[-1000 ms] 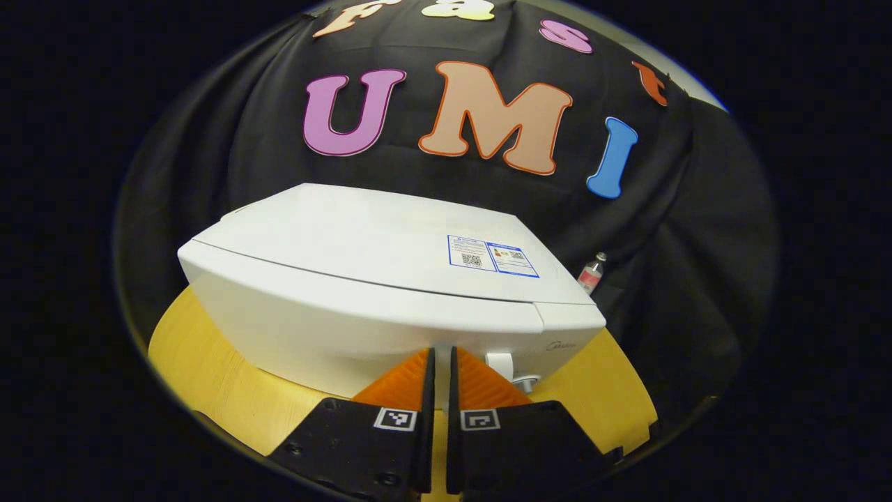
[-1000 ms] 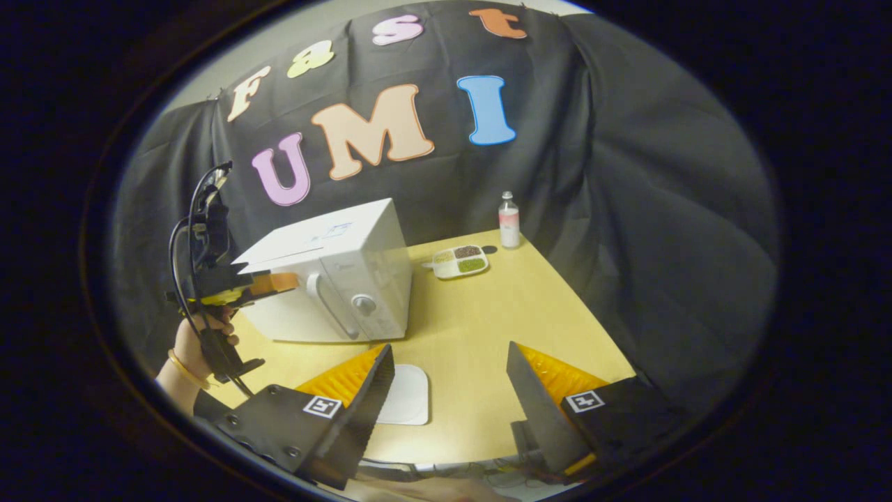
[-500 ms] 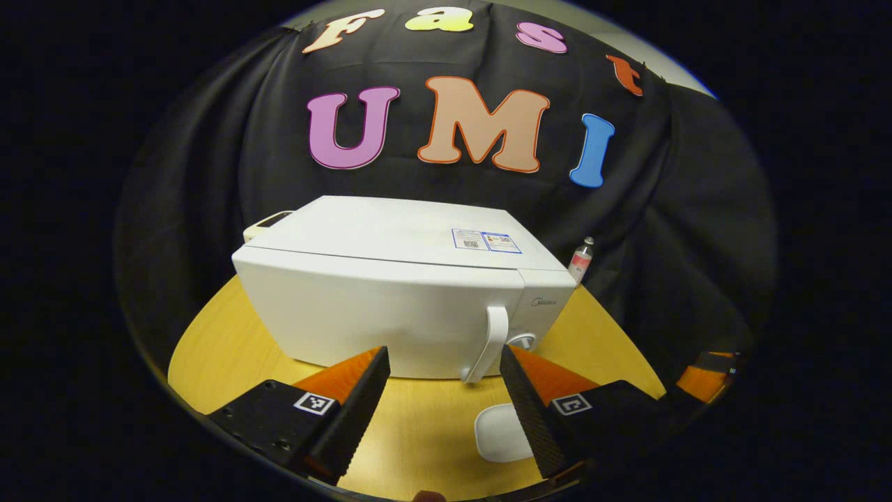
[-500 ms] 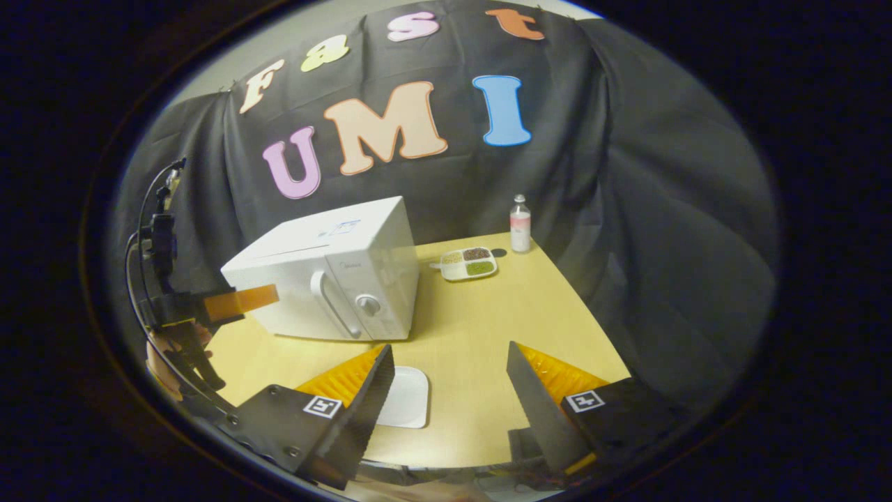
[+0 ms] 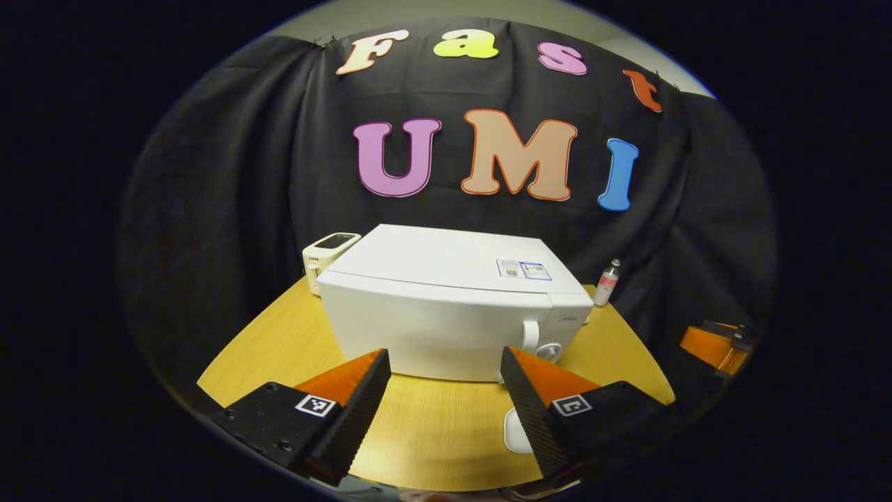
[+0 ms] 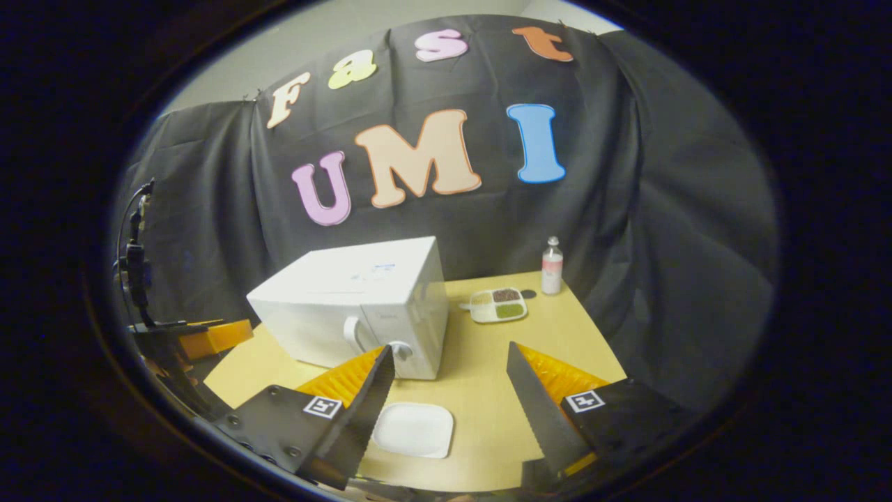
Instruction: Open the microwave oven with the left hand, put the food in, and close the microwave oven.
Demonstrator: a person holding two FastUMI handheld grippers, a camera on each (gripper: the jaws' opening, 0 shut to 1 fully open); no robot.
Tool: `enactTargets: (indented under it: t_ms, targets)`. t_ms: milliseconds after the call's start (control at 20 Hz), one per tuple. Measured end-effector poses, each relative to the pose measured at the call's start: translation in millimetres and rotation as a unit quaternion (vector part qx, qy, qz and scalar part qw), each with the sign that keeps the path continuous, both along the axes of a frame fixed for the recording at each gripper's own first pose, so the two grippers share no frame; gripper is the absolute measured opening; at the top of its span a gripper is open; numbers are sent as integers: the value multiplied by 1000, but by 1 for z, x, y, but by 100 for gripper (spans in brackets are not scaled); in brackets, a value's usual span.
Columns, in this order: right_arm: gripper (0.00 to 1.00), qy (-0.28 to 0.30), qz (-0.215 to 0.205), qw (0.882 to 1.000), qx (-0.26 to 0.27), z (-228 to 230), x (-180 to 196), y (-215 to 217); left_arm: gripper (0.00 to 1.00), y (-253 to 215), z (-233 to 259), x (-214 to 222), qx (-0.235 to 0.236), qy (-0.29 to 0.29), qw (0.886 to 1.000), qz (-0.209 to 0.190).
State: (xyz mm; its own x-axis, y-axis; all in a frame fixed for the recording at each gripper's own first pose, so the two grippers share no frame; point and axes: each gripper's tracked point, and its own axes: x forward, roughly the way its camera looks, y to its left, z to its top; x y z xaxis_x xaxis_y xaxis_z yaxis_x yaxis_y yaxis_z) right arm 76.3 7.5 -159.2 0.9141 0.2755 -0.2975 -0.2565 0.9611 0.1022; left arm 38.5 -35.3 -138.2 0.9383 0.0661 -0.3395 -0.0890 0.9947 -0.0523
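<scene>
A light wooden table (image 6: 488, 390) is seen bearing a closed white microwave oven (image 6: 362, 314), a white square plate (image 6: 412, 430) near its front edge, a divided food tray (image 6: 497, 305), a small bottle (image 6: 552, 265) and a toaster (image 5: 327, 252) behind the oven.

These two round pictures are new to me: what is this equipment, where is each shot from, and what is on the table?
A person holds a two-finger gripper in each hand, each carrying a forward-looking fisheye camera. In the left gripper view, the left gripper is open and holds nothing, facing the closed white microwave. In the right gripper view, the right gripper is open too, above a white plate. The wooden table also bears a divided food tray, a small bottle, and a white appliance behind the microwave.
</scene>
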Motion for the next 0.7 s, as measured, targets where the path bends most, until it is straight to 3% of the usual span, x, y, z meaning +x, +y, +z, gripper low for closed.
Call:
enactTargets:
  t_ms: [50, 100, 150, 200, 450, 700]
  targets:
    - [92, -8, 8, 1000, 4, 11, 1, 6, 97, 1, 6, -2, -8, -6, 1000, 4]
    - [100, -17, 16, 1000, 6, 21, 1, 11, 97, 2, 11, -3, -13, -11, 1000, 9]
    - [100, -28, 22, 999, 6, 32, 2, 14, 97, 5, 17, -5, -14, -16, 1000, 15]
    - [92, -39, 28, 999, 4, 41, 2, 17, 97, 8, 24, -7, -15, -23, 999, 22]
    - [92, -74, 49, 996, 4, 75, -2, 32, 96, 8, 58, -15, -12, -69, 997, 30]
    - [92, -72, 63, 995, 9, 73, -5, 39, 96, 4, 65, -21, 13, -81, 996, 34]
